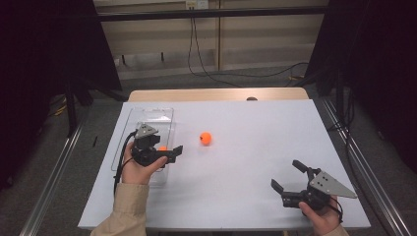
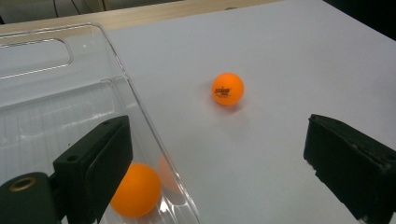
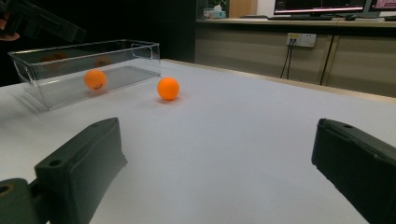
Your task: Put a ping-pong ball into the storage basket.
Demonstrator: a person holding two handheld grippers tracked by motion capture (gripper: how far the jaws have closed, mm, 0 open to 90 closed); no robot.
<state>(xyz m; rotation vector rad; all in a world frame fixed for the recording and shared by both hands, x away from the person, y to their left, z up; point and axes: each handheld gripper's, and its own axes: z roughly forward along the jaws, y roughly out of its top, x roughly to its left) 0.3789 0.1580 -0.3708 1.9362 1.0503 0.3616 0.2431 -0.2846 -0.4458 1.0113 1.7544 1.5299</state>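
Ball (image 1: 163, 148) lies in the clear box (image 1: 147, 114) at left of the high view, under the left gripper (image 1: 173, 152), jaws wide, empty. Second ball (image 1: 205, 138) sits centre. Right gripper (image 1: 288, 176), lower right, gapes empty.

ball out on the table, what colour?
Orange, with small dark printed lettering on the ball; the left gripper view shows it best.
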